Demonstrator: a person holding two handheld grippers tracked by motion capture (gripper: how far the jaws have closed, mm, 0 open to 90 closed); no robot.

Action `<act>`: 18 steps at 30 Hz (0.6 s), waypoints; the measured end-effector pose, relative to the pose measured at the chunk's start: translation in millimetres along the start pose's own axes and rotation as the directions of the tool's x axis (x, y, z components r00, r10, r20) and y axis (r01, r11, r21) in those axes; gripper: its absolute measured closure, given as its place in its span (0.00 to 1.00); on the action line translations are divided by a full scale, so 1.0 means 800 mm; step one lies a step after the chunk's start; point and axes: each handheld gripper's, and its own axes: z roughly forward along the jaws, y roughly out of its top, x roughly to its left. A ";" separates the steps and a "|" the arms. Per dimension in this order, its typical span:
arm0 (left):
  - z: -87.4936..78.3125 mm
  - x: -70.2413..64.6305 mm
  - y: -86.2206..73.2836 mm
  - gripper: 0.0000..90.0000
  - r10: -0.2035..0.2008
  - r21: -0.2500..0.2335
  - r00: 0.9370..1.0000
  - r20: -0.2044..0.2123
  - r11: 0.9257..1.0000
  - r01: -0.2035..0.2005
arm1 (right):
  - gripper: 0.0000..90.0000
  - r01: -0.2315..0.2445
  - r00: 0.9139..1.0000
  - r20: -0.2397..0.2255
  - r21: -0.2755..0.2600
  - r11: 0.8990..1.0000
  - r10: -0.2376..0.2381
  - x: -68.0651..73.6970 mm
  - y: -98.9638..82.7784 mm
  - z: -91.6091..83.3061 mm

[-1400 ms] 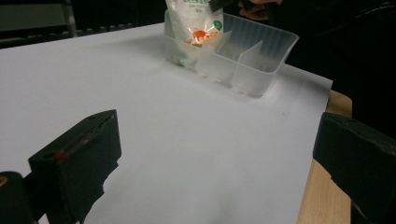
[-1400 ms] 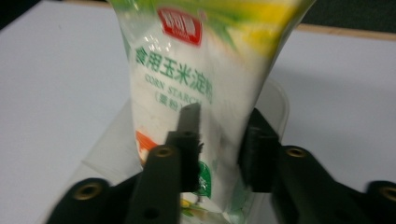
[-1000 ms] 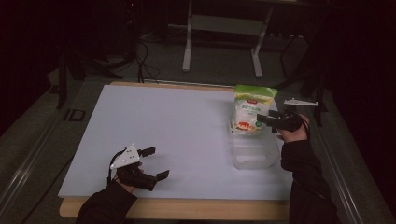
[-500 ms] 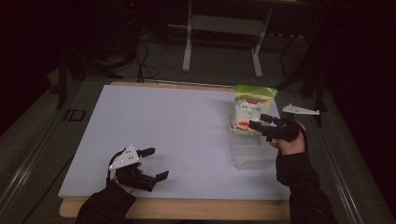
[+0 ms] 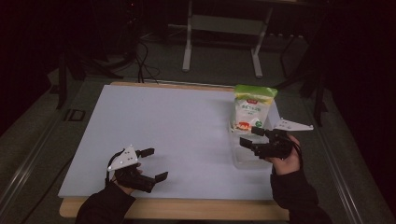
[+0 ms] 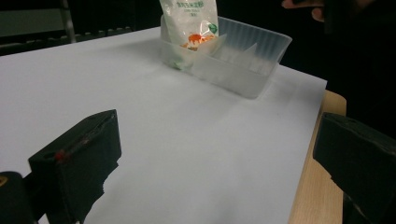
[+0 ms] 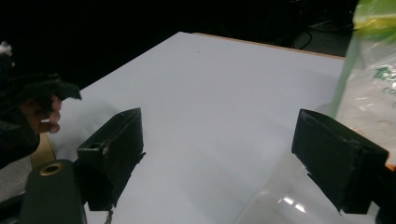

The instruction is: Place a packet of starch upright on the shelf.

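Snack pouch [image 5: 253, 108] upright in far end of clear plastic tray [image 5: 243, 158], at 3 o'clock on white worktop [image 5: 177, 130]. Right tongs [image 5: 251, 137] over tray, just short of pouch, jaws just opening, wide apart, empty. Left tongs [image 5: 154, 164] at 7 o'clock, spread, empty.

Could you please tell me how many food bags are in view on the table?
1: the bag stands upright in the far end of the clear tray, near the table's right edge. None looks hidden.

A white-topped table [image 5: 177, 126] carries a clear plastic tray [image 5: 243, 156] near its right edge.
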 end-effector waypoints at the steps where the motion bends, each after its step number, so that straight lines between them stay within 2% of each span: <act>1: 0.000 0.000 0.000 0.02 0.001 0.000 1.000 0.001 1.000 -0.001 | 0.18 0.003 1.000 -0.003 0.001 1.000 -0.003 0.005 -0.003 0.000; 4: -0.001 -0.001 0.000 0.02 0.001 -0.003 1.000 0.003 1.000 -0.001 | 0.18 0.025 1.000 -0.019 0.013 1.000 -0.025 0.022 -0.014 0.000; 13: -0.001 -0.001 0.000 0.02 0.004 0.000 1.000 0.004 1.000 -0.004 | 0.17 0.052 0.997 -0.056 0.016 0.999 -0.051 0.048 -0.033 -0.001; 18: -0.001 -0.001 0.000 0.02 0.005 0.003 1.000 0.007 1.000 -0.005 | 0.17 0.099 0.994 -0.041 0.016 0.995 -0.099 0.061 -0.046 -0.002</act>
